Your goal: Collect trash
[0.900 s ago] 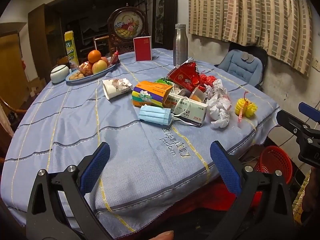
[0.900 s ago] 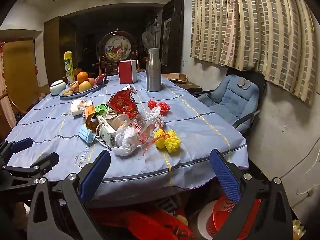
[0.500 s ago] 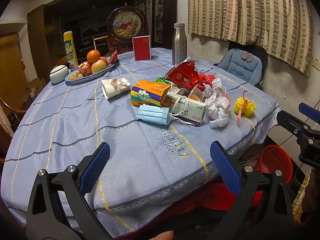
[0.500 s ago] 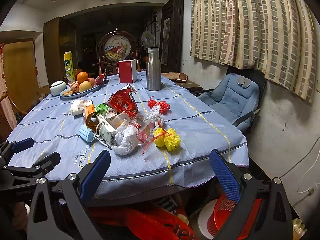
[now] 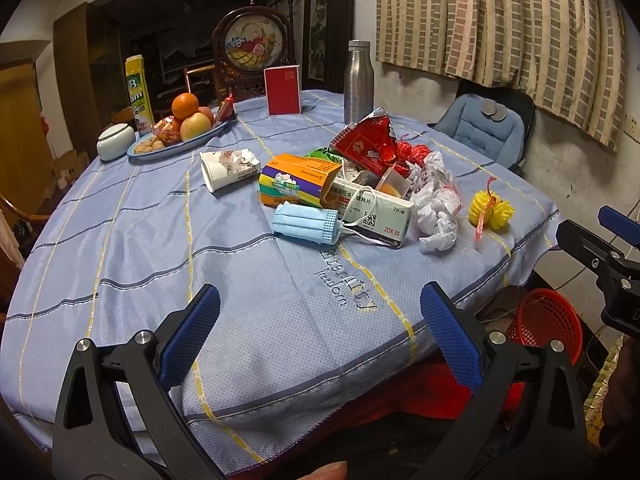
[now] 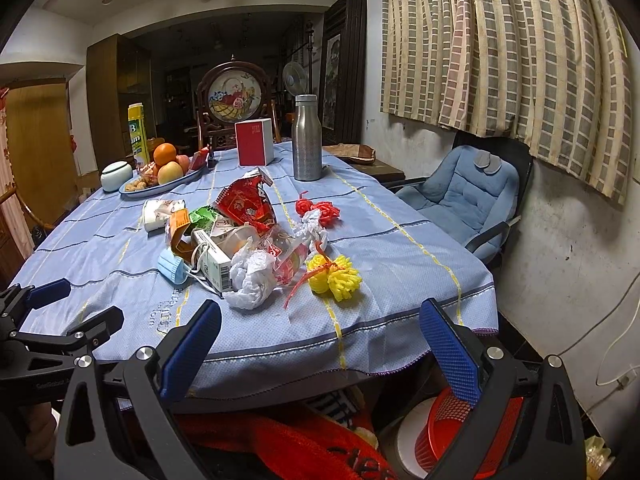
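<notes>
A heap of trash lies mid-table: a blue face mask [image 5: 306, 222], a white medicine box [image 5: 376, 214], an orange-purple carton [image 5: 298, 180], a red snack bag [image 5: 370, 144], crumpled white plastic [image 5: 436, 208], a paper cup [image 5: 228, 168] on its side and yellow foam netting [image 5: 492, 210]. My left gripper [image 5: 320, 324] hangs open over the cloth near the table's front edge, short of the mask. My right gripper [image 6: 320, 340] stands open at the table's corner, nothing between its fingers, with the yellow netting [image 6: 334, 276] and white plastic [image 6: 250, 278] ahead. A red mesh bin [image 6: 452, 436] sits on the floor below.
A fruit plate [image 5: 180, 146], a white lidded jar [image 5: 115, 142], a yellow can [image 5: 138, 92], a red box [image 5: 282, 90] and a steel bottle [image 5: 359, 80] stand at the table's far side. A blue padded chair [image 6: 460, 200] is to the right by the wall.
Both views have barely shifted; the trash heap sits slightly farther left in the left wrist view. Both grippers stay open and hold nothing.
</notes>
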`<state>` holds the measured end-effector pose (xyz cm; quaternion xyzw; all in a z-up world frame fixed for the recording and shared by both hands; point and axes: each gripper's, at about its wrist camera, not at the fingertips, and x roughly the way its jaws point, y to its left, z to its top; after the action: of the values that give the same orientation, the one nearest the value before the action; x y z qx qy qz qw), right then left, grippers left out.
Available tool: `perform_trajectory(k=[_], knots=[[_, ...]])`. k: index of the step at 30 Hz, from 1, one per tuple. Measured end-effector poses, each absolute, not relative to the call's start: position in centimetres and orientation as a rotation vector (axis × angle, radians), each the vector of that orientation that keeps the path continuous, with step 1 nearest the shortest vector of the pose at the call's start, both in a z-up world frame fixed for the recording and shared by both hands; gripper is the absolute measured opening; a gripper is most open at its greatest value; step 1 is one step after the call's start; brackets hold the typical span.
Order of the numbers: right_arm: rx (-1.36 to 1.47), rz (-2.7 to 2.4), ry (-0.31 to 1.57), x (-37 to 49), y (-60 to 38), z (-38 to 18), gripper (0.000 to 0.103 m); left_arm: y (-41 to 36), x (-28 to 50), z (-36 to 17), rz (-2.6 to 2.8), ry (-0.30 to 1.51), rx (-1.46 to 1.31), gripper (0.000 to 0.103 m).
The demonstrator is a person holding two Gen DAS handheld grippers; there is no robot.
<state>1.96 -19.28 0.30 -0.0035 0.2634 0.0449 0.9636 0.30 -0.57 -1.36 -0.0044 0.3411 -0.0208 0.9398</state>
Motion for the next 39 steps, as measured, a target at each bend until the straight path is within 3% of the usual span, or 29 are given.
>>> perform_trajectory(k=[23,31,39], knots=[[-0.010,0.077,0.619,3.4,-20.4,-1.2,0.097,0.8,1.6,-2.8,-0.034,0.762,-0.010,0.096],[0.096,0.138,0.621,5.8,-23.9,-4.0,0.097,4.4,3.7,-4.7,-0.038,0.844,-0.108,0.096],[0.102,0.225,0.645,10.8,-21.8,-5.3,0.096,6.2,4.4,-4.4,-0.038,0.785,-0.145,0.096]])
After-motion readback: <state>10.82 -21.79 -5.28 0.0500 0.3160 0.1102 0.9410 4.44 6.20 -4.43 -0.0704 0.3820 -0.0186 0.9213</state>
